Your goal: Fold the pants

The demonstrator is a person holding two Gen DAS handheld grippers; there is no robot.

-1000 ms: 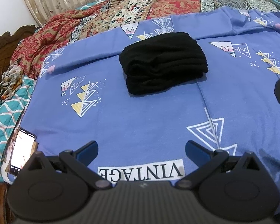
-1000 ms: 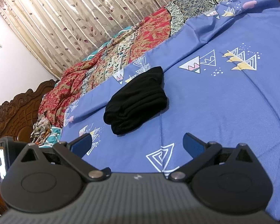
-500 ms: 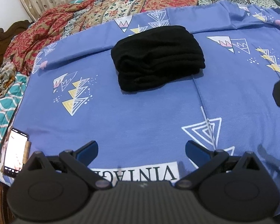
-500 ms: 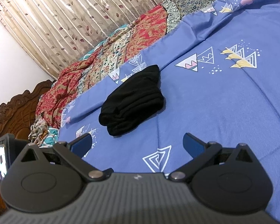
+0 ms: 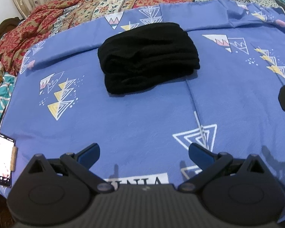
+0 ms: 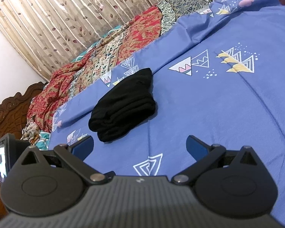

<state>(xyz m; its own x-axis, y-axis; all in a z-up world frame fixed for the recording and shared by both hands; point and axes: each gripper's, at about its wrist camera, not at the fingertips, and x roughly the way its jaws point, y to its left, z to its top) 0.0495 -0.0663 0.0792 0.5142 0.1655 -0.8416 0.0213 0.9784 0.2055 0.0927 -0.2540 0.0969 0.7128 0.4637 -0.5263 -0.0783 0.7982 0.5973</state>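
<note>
Blue bedsheet (image 5: pixel 142 117) with triangle prints is filling most of what I'm seeing, spread flat across the bed, and I'm taking the folded black pants (image 5: pixel 148 57) as my landmark. They're sitting as a compact stack of layers near the middle of the sheet, with the folded edges facing my cameras.

I'm holding the left gripper (image 5: pixel 144 152) well short of the pants, on the near side of them. Its jaws are standing wide apart and gripping nothing, with only bare sheet showing between the blue fingertips (image 5: pixel 89 152). A white printed label (image 5: pixel 142 179) on the sheet is lying just below them.

I'm holding the right gripper (image 6: pixel 139 145) on the near side of the pants too, closer in, with its left fingertip (image 6: pixel 83 145) lining up just beside the bundle's near corner in this view. I can't tell whether it's touching. Those jaws are also spread wide and carrying nothing.

Beyond the pants, a red and cream patterned quilt (image 5: pixel 104 5) is bunching along the far edge of the sheet, and a leaf-print curtain (image 6: pixel 66 19) is hanging behind that. Left of the pants, a carved wooden headboard (image 6: pixel 7 112) is showing. Well to the near left of the pants, a phone (image 5: pixel 1 159) with a lit screen is lying at the sheet's edge.
</note>
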